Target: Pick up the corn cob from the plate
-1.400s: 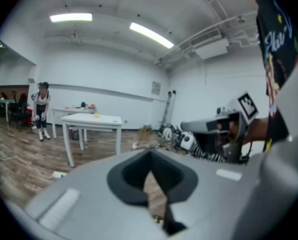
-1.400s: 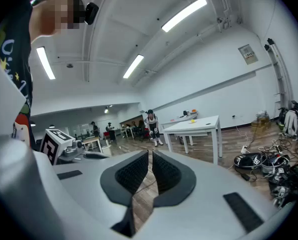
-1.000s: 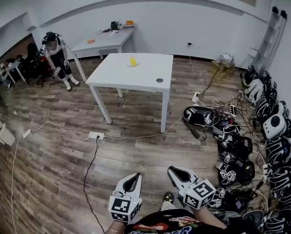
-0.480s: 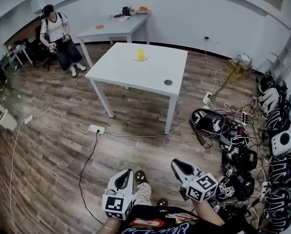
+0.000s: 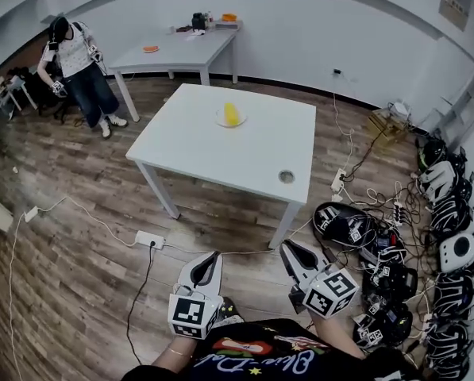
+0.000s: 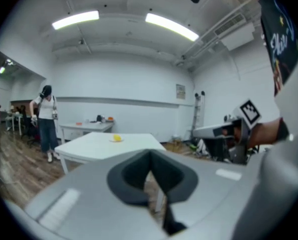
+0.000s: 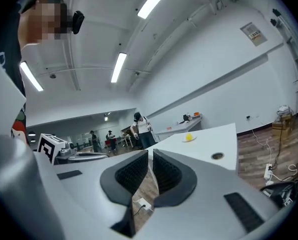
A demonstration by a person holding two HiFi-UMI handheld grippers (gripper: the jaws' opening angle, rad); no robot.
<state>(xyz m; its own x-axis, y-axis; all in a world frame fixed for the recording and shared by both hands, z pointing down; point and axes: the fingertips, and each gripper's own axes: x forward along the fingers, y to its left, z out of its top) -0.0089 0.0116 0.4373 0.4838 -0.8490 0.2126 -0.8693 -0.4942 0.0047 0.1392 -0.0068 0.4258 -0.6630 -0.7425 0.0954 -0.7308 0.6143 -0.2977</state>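
Observation:
A yellow corn cob [image 5: 233, 115] lies on a small white plate [image 5: 221, 121] near the far side of a white table [image 5: 213, 153]. Both grippers hang over the wood floor, well short of the table's near edge. My left gripper [image 5: 212, 258] is shut with nothing in it, and so is my right gripper [image 5: 287, 248]. The left gripper view shows its shut jaws [image 6: 150, 170] with the corn cob [image 6: 117, 138] far off on the table. In the right gripper view the ribbed pads meet [image 7: 149, 170], and the corn cob [image 7: 189, 137] is small in the distance.
A round cable hole [image 5: 287, 176] sits near the table's right front corner. Headsets, bags and cables [image 5: 427, 236] crowd the floor at the right. A power strip [image 5: 151, 238] lies by the table. A person [image 5: 74, 62] stands at back left by a second table [image 5: 177, 50].
The table with the corn cob has come closer and sits larger in the head view. Both grippers stay shut and side by side. The person at the back has stood up.

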